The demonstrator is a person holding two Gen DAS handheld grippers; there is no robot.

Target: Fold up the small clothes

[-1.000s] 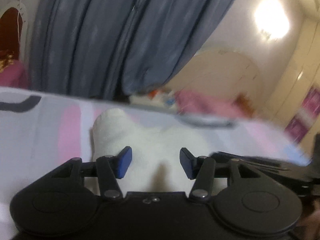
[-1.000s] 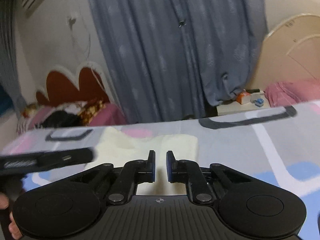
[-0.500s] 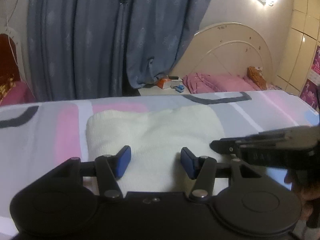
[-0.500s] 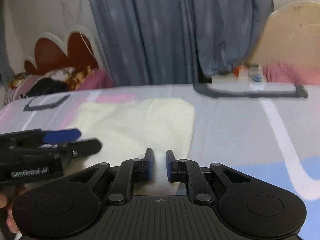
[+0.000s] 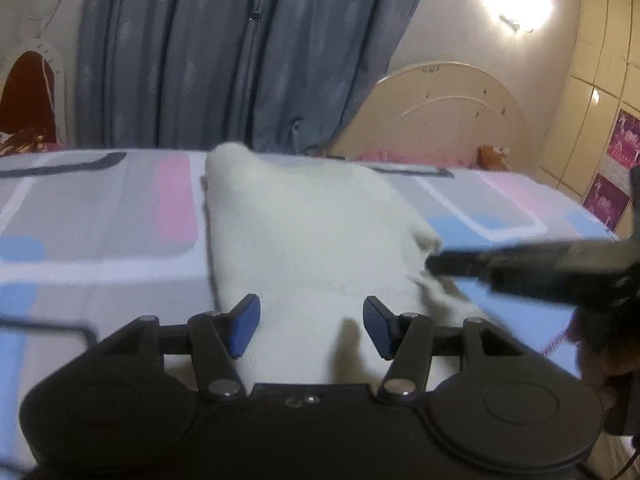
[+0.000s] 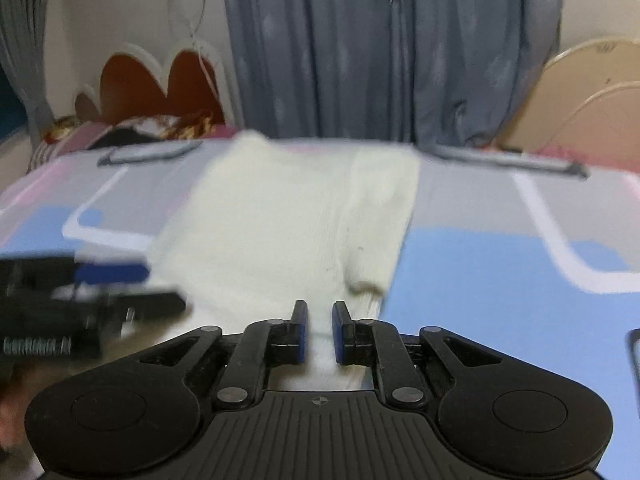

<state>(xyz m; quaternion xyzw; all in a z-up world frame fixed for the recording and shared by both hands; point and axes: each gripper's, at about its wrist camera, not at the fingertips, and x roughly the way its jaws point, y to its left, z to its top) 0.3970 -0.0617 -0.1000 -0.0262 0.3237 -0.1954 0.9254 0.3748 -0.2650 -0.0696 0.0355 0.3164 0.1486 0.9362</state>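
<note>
Cream knit garment (image 5: 304,232) between wide-apart left gripper (image 5: 311,326), right gripper (image 6: 319,332) narrowly parted, both level above it.

Home bedroom (headboard (image 5: 448,112), curtains (image 5: 224,52)).

Dim indoor room lit by a wall lamp (image 5: 514,2) at one o'clock in the left wrist view, blown out to a white glare. Both views are soft and grainy. The cream knit garment (image 5: 304,232) blurs at its far edge. The right gripper (image 5: 436,264), entering at three o'clock, is smeared by motion. Fisheye bending curves the curtain (image 6: 392,48), and corners darken to black.
</note>
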